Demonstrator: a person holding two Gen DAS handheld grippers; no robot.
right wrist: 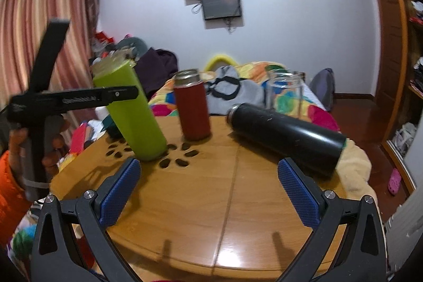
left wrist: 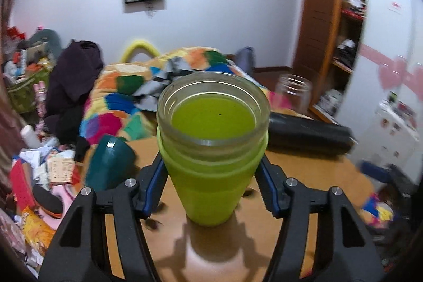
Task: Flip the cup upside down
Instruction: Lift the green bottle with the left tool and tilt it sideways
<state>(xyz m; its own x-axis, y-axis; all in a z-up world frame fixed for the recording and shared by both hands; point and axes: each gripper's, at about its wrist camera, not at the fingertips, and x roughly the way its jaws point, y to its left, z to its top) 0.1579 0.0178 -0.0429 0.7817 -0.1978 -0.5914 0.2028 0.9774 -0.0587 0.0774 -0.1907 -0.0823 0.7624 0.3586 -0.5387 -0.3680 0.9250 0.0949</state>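
A tall lime-green cup (left wrist: 211, 165) with a clear glass rim stands mouth up, a little tilted, on the round wooden table (left wrist: 312, 176). My left gripper (left wrist: 211, 171) is shut on the cup's upper body, a blue pad on each side. In the right wrist view the green cup (right wrist: 132, 112) stands at the table's left with the left gripper (right wrist: 116, 94) clamped across it. My right gripper (right wrist: 208, 192) is open and empty above the table's near middle (right wrist: 201, 202).
A black flask (right wrist: 288, 136) lies on its side at the right. A red flask (right wrist: 193, 107) stands in the middle. A clear glass jar (right wrist: 285, 91) stands behind. A dark teal cup (left wrist: 108, 163) lies at the table's left edge. A cluttered bed lies beyond.
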